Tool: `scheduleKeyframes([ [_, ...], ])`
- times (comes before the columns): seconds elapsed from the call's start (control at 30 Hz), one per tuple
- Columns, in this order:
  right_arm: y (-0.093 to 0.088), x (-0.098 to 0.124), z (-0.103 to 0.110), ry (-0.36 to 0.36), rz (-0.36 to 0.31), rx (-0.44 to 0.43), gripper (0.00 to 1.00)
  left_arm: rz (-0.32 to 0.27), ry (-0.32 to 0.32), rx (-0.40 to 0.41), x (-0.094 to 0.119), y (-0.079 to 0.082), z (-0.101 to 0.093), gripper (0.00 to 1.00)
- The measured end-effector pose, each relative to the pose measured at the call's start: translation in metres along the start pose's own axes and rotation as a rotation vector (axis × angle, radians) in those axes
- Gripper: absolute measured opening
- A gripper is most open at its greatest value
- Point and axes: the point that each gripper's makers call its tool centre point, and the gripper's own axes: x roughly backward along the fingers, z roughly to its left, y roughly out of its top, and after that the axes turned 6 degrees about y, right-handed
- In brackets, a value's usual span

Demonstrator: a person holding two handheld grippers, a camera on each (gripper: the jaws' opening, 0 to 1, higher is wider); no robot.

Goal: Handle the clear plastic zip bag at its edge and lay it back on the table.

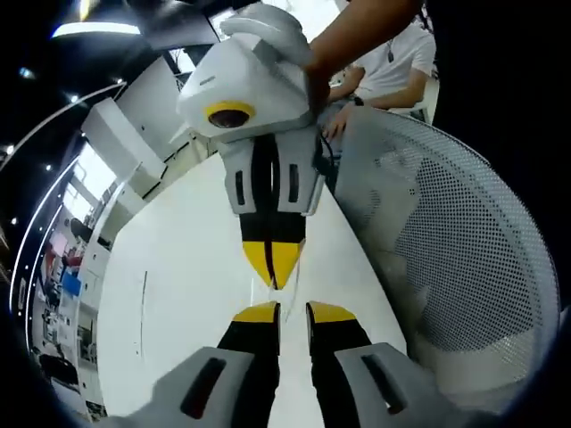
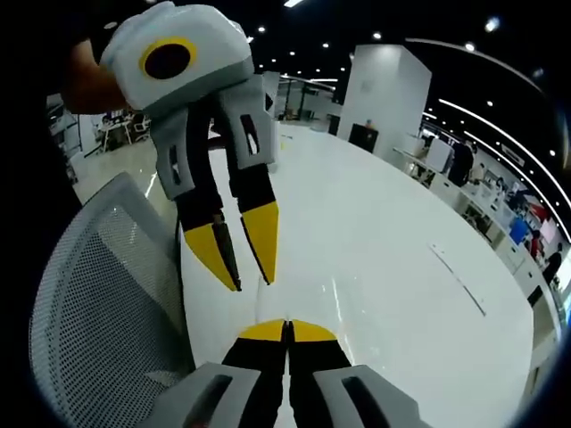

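The clear plastic zip bag (image 1: 300,260) is barely visible: only a faint film edge beside my right gripper's tips, which also shows as a thin glint (image 2: 336,299) over the white table. My right gripper (image 2: 287,330) is shut, its yellow tips pressed together, apparently on the bag's edge. In the left gripper view it (image 1: 275,272) points at the camera from above, held by a hand. My left gripper (image 1: 293,312) stands open with a narrow gap, just below the right's tips. In the right gripper view the left gripper (image 2: 250,282) hangs tips apart, close in front, nothing between them.
A long white table (image 2: 401,267) runs away from both grippers, with a thin dark line (image 2: 457,278) on it. A grey mesh chair back (image 1: 446,232) stands close at the table's edge, also as the chair (image 2: 98,294). A person in white (image 1: 393,62) sits behind.
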Motion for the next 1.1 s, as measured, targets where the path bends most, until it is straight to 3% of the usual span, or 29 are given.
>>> scheduleKeyframes([
  [0.3, 0.006, 0.003, -0.002, -0.013, -0.017, -0.03, 0.0, 0.083, -0.027, -0.078, -0.016, -0.015, -0.012, 0.0],
  [0.83, 0.046, 0.029, -0.029, -0.111, -0.114, -0.005, 0.0, 0.153, -0.031, -0.062, -0.017, -0.036, -0.021, 0.0],
  [1.1, 0.062, 0.04, -0.032, -0.138, -0.138, 0.015, 0.0, 0.148, -0.017, -0.051, -0.014, -0.031, -0.016, 0.0],
])
